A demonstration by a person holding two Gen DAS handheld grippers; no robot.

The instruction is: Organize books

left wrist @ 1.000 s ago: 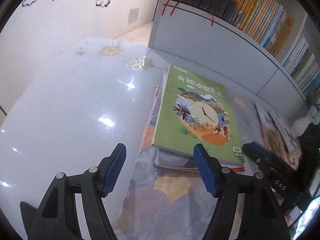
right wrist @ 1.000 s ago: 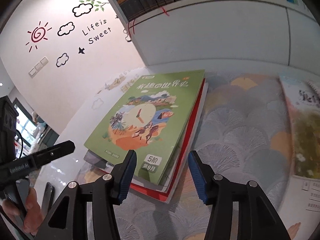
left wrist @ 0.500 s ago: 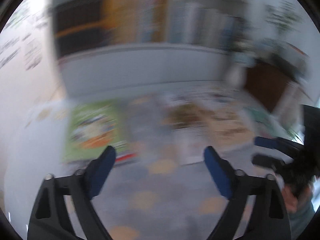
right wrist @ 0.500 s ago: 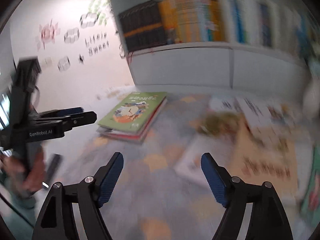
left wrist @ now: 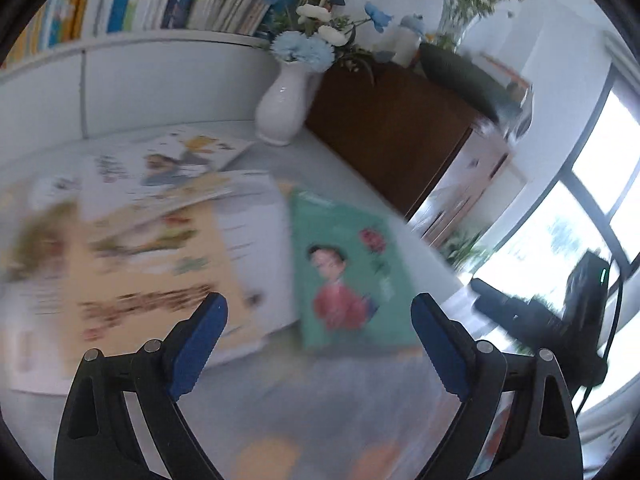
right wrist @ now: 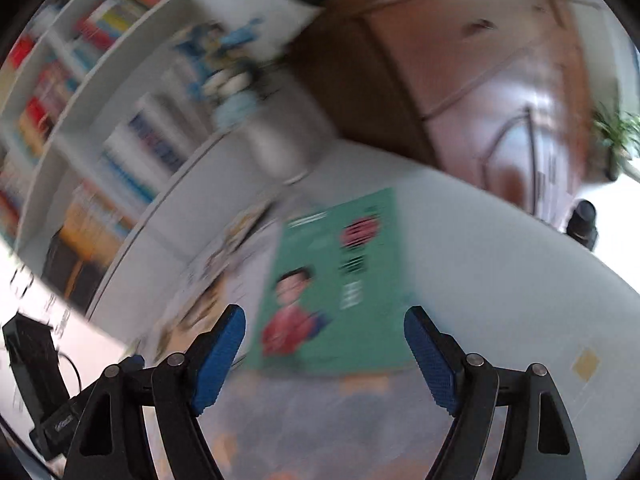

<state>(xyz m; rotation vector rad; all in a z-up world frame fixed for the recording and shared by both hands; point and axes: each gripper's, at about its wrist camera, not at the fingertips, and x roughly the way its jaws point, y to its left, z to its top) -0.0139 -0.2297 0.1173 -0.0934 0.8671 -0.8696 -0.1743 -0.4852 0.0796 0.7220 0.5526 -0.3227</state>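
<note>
White vase point(left wrist: 282, 106) standing upright on table point(left wrist: 344, 400), at rear edge, used here as landmark. Blue and white flowers point(left wrist: 316, 40) held in vase. Brown cabinet point(left wrist: 394, 132) just right of vase, apparently touching it. Green cushion point(left wrist: 460, 74) on cabinet top, right of vase. Small figure point(left wrist: 408, 36) on cabinet top, behind flowers; detail blurred. Glass vase with green sprigs point(left wrist: 468, 4) further right on cabinet. Window point(left wrist: 592, 208) far right of vase, bright. White shelf unit point(left wrist: 132, 80) left of and behind vase. Potted plant point(right wrist: 616, 136) beyond cabinet, well apart from vase.
</note>
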